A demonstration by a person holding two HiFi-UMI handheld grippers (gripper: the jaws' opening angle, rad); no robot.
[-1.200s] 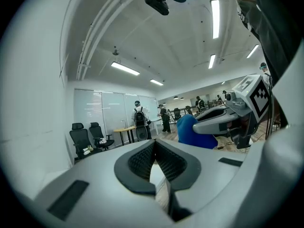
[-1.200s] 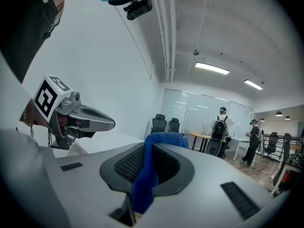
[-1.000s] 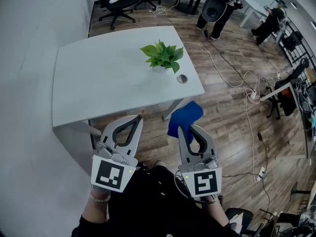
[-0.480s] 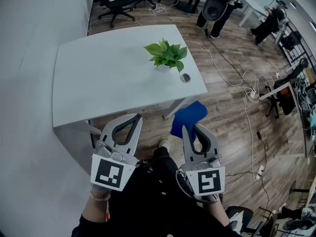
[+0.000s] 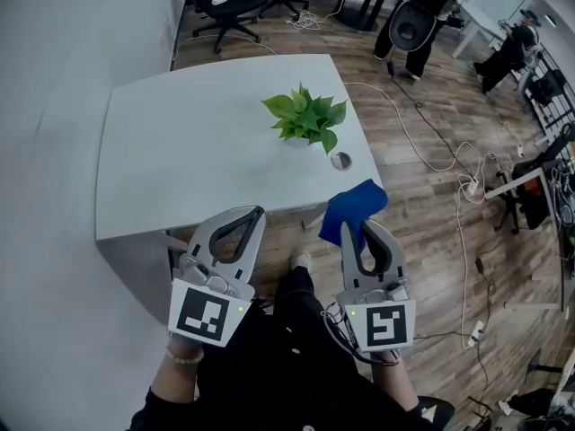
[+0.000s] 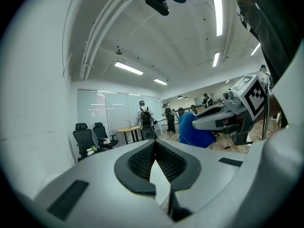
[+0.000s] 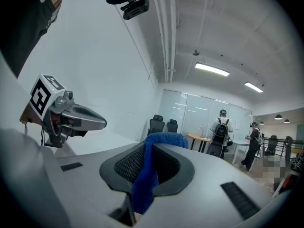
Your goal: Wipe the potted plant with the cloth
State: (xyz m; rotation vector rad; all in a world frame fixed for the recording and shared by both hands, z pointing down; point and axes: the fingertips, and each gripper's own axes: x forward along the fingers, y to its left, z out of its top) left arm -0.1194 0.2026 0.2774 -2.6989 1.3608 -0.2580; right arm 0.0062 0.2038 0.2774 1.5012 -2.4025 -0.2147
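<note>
On the white table (image 5: 180, 151), the potted plant (image 5: 307, 119) stands near the right edge. Right gripper (image 5: 353, 233) clamps the blue cloth (image 5: 358, 203); left gripper (image 5: 257, 212) is fully closed, empty.

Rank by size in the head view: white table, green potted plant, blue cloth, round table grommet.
1. White table
2. Green potted plant and blue cloth: alike, cloth nearer, unranked
3. Round table grommet

Person wearing black clothing (image 5: 296, 366), beaded bracelet (image 5: 183, 359) sitting behind the left tongs (image 5: 258, 211), both tongs showing pale grey shells with black ribbed pads (image 6: 137, 161), each carrying a black-and-white marker cube (image 5: 205, 315) at its rear, black cables (image 5: 331, 327) looping behind the right tongs (image 5: 352, 226)
</note>
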